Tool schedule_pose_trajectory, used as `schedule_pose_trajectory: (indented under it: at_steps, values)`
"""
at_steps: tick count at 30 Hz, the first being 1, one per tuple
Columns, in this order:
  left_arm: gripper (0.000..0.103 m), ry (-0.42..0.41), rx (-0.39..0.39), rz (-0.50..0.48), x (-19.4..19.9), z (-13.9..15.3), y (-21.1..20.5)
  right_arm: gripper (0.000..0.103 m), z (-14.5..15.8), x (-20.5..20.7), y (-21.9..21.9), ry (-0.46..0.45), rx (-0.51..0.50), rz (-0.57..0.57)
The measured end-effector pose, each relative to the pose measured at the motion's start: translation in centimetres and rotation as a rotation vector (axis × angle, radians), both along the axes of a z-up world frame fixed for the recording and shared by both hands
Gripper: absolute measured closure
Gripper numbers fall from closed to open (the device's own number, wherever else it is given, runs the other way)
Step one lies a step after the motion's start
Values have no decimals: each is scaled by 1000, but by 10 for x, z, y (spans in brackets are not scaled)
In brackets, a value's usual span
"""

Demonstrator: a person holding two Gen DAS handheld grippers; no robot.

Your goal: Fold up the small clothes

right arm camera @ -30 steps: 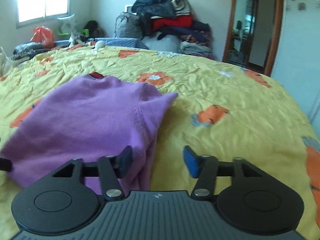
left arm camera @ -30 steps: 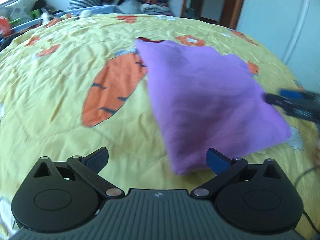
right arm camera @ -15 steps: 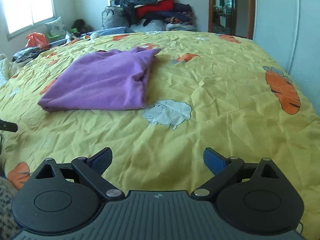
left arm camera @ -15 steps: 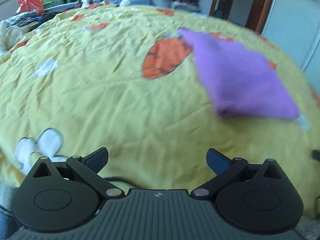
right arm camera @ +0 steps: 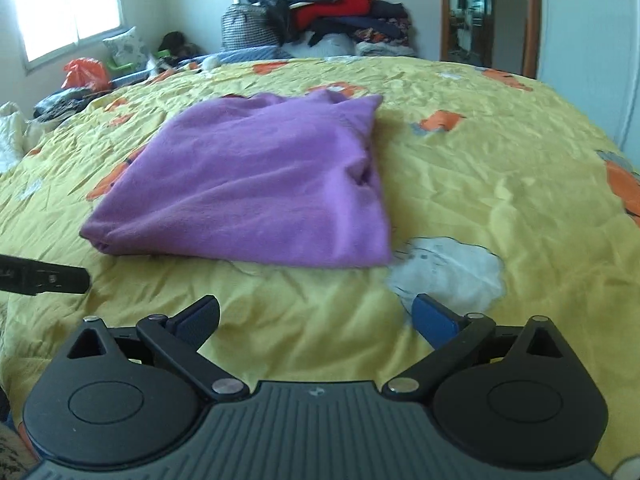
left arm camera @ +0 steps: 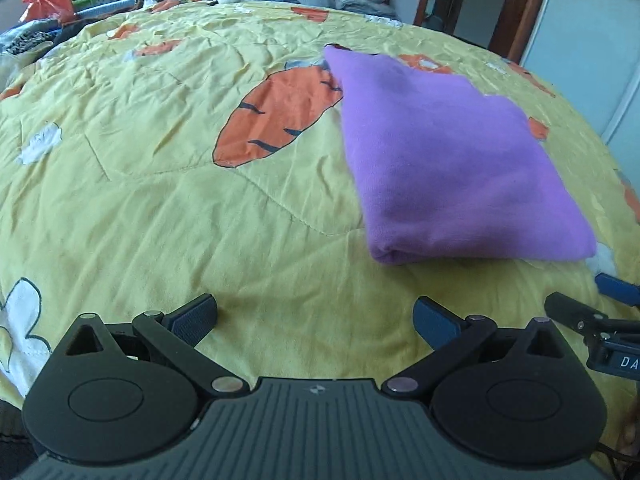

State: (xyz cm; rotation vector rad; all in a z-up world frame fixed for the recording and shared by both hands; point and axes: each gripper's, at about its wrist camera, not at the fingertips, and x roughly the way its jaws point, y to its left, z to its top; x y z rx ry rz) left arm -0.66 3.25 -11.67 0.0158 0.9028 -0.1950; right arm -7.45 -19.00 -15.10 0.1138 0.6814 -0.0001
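Note:
A purple garment (left arm camera: 448, 160) lies folded into a rough rectangle on the yellow bedspread (left arm camera: 160, 184); the right wrist view shows it as well (right arm camera: 256, 184). My left gripper (left arm camera: 316, 320) stands open above bare bedspread, short of the garment's near left corner, nothing between its fingers. My right gripper (right arm camera: 316, 318) hovers short of the garment's near edge; its jaws are still opening and hold nothing. Its fingertips (left arm camera: 576, 312) show at the right edge of the left wrist view. One left finger (right arm camera: 44, 278) pokes in at the left of the right wrist view.
The bedspread carries carrot (left arm camera: 276, 116) and sheep (right arm camera: 448, 268) prints. A heap of clothes and bags (right arm camera: 320, 20) is stacked at the far end. An orange bag (right arm camera: 86, 74) and clutter sit at the far left, under a window (right arm camera: 68, 0). A doorway (right arm camera: 488, 12) stands at the back right.
Both grippers have pulled back from the purple garment, which now lies free on the bed. The right jaws, one second ago at the garment's right edge, have spread wide.

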Motion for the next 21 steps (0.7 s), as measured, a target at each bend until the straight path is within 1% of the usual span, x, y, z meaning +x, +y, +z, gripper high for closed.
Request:
schedule_pose_trajectory:
  at_steps: [3, 7, 9, 12, 18, 21]
  values:
    - [0, -3, 18, -1, 1, -1, -4, 0, 0, 8, 7, 13, -21, 3]
    - [0, -3, 37, -3, 4, -2, -9, 0, -2, 12, 19, 20, -77, 12]
    - [0, -7, 49, -2, 4, -3, -11, 0, -3, 13, 21, 21, -79, 11]
    - [0, -12, 88, -12, 5, -4, -18, 0, -3, 14, 23, 19, -82, 11]
    - [0, -14, 87, -27, 7, -5, -19, 0, -3, 16, 25, 16, -83, 3]
    - [0, -17, 87, -8, 8, -6, -20, 0, -3, 16, 26, 17, -86, 1]
